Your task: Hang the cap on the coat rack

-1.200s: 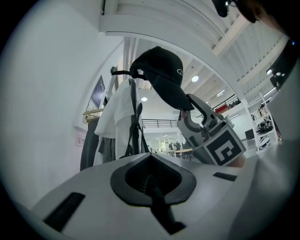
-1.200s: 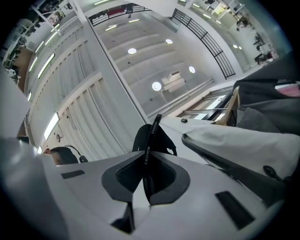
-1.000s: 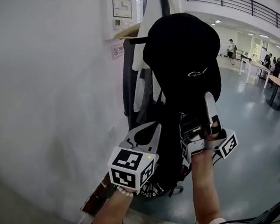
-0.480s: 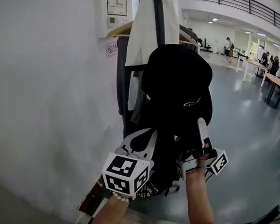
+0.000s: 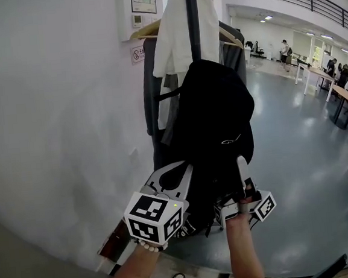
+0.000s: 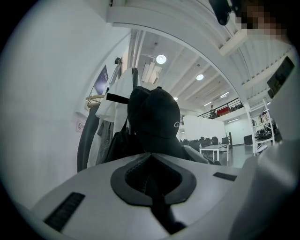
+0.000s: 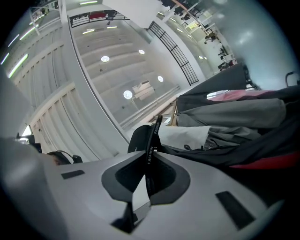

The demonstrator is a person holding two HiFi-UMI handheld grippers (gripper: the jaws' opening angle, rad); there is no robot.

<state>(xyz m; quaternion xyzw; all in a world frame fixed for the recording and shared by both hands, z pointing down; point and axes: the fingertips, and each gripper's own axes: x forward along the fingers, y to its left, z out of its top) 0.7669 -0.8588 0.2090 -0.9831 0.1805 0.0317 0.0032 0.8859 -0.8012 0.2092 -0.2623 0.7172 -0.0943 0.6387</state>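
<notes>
The black cap (image 5: 217, 110) with a small white logo hangs against the coat rack's dark pole (image 5: 192, 19), its crown at about peg height. My right gripper (image 5: 240, 166) is below it, shut on the cap's lower edge. In the right gripper view a thin black band printed "FASHION" (image 7: 150, 150) runs between the closed jaws of the right gripper (image 7: 143, 176). My left gripper (image 5: 185, 167) is just left of the cap, shut and holding nothing. In the left gripper view the cap (image 6: 159, 122) sits ahead of the left gripper (image 6: 151, 161). A short black bar (image 5: 165, 96) sticks out left of the cap.
The rack carries a white garment (image 5: 177, 38) on a wooden hanger (image 5: 143, 30), a grey coat (image 5: 154, 107) and dark bags. A white wall (image 5: 58, 133) stands close on the left. Tables (image 5: 346, 99) and distant people are far right across a glossy floor (image 5: 310, 172).
The cap and both grippers have shifted down and left in the head view, closer to the rack's pole. More of the white garment and hangers shows above the cap.
</notes>
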